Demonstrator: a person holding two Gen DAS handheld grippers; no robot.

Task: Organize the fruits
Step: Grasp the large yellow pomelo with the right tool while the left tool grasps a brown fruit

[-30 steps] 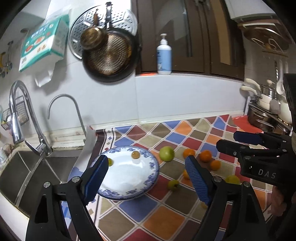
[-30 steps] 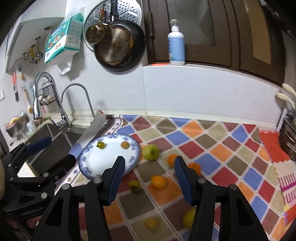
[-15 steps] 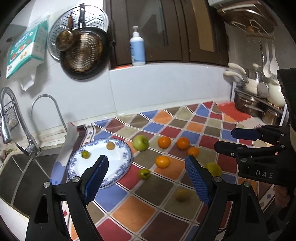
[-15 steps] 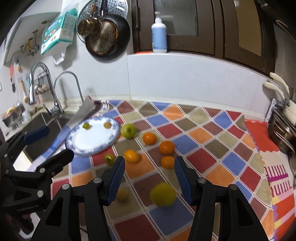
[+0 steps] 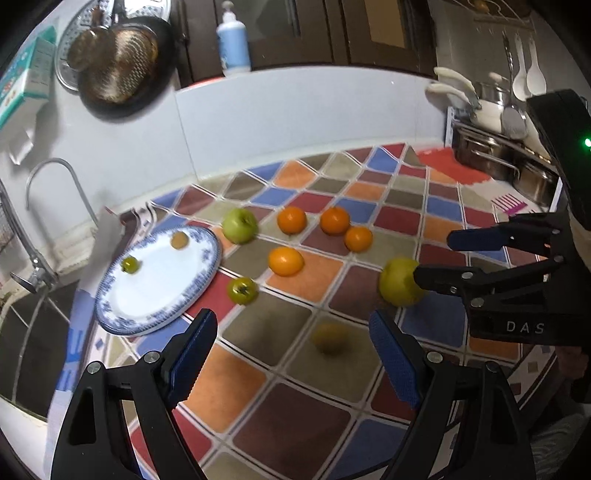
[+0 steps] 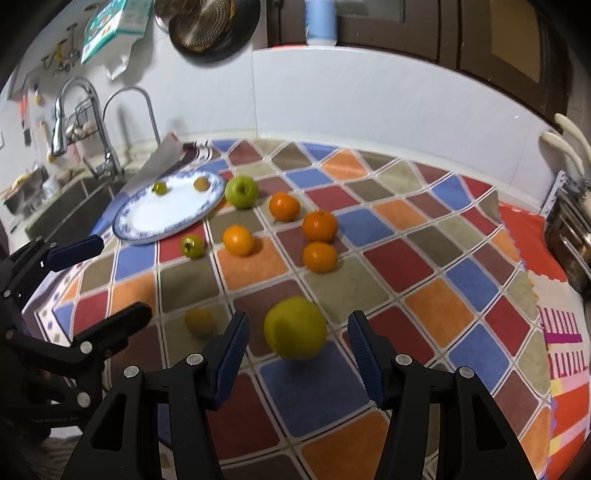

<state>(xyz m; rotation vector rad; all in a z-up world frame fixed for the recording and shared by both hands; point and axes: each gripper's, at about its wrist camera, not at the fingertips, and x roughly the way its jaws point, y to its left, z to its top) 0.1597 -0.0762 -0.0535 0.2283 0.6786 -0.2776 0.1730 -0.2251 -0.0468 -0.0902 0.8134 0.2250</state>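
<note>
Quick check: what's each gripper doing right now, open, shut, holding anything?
Left gripper: open, holding nothing.
Right gripper: open, its jaws either side of the yellow-green fruit, not gripping it.

I see a checked mat (image 6: 388, 229) on the counter. Left of it is the sink (image 6: 70, 206) with its faucet (image 6: 70, 110); above hangs a pan (image 5: 118, 70).

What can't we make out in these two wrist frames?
- Small dull fruit: motion-blurred in both views, so its type is unclear.
- Yellow-green fruit: in the left wrist view the right gripper's near finger covers its right side.
- Pump bottle: top cut off by the right wrist frame edge; label unreadable.
- Two small fruits on the plate: too small to identify.
</note>
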